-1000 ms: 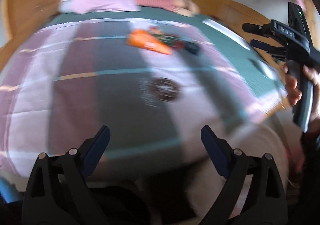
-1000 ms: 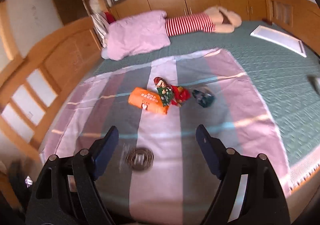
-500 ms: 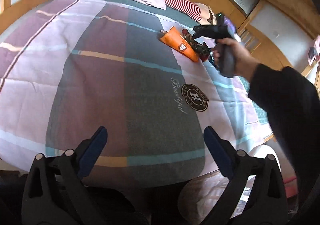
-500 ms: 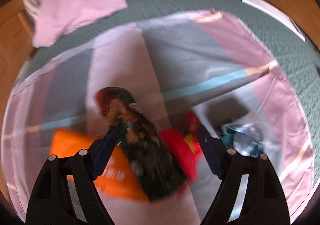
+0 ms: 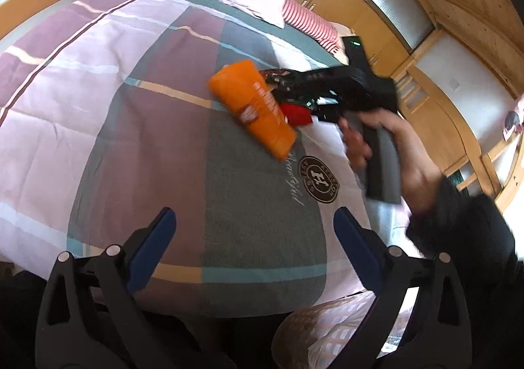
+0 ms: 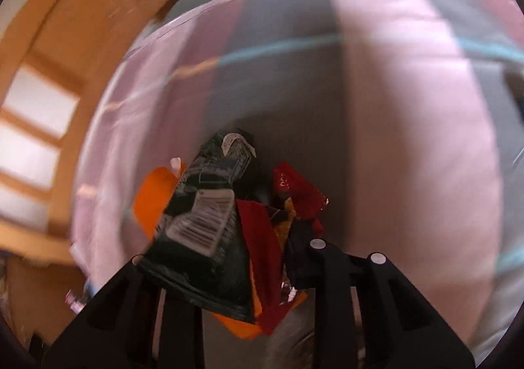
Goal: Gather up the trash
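Wrappers sat at twelve o'clock between our closing right claw's jaws; left claw gaped empty.

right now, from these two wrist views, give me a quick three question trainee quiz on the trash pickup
1. True or false: the left gripper has its jaws wide apart with nothing between them.
2. Which wrappers sit between the fingers of the right gripper? A) only the orange packet B) the dark green wrapper and the red wrapper C) nothing
3. Fill in: the trash lies on a striped ____ spread over the bed.

Key
1. True.
2. B; the right gripper's jaws are closing on them, and the orange packet lies beside and under them.
3. Sheet.
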Demonstrator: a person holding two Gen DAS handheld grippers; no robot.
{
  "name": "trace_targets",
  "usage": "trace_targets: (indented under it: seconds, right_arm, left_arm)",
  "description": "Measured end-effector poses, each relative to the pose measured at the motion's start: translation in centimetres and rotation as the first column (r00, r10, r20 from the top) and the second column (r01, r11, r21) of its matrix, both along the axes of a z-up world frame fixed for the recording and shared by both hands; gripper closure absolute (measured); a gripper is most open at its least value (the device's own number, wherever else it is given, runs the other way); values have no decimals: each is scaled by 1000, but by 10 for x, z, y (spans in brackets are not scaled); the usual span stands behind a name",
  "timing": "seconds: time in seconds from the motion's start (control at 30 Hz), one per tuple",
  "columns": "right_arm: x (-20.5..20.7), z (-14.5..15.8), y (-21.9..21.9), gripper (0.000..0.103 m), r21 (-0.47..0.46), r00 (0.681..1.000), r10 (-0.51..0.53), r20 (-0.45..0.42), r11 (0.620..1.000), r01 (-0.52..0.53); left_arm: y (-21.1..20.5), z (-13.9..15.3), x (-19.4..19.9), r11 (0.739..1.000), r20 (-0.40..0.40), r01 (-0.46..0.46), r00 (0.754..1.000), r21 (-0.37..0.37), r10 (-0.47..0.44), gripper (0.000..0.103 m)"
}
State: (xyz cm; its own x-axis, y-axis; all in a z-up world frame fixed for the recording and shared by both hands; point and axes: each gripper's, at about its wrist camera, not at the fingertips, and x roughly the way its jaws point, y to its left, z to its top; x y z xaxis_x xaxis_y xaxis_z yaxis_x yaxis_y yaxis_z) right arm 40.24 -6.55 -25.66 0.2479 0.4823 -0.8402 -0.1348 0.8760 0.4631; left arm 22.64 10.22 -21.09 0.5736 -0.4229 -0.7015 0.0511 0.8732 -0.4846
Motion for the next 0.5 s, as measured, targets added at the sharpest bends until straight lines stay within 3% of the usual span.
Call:
trace_targets:
  seconds: [0.07,0.13,0.3,0.37,0.43,0.5]
  right_arm:
    - [-19,8,4,77,66,1000,14,6,998,-15]
    - [-29,21,1,75,71,999,6,37,997,-9]
    - [-40,38,-24,72,-76,995,-44,90,996,51]
    - [-42,39,-40,62,-152,990,-90,105,983,105]
    - [-41,39,-58,47,-141,985,-132,116,979,147]
    - [-43,41,-74,44,-104,976,-182,117,975,195]
  left_arm:
    - [5,-3,1,1000,-27,-22,999,-21,22,6]
    - [12,-8,4,997,-64,-52,997,-53,48,6]
    - [24,-15,6,990,-117,-103,989,-95,92,5]
    - [26,-16,7,989,-120,-110,988,-94,99,5]
    - [27,-17,4,990,-119,-113,988,-87,102,5]
    - [26,-17,4,991,-117,-112,988,-78,103,5]
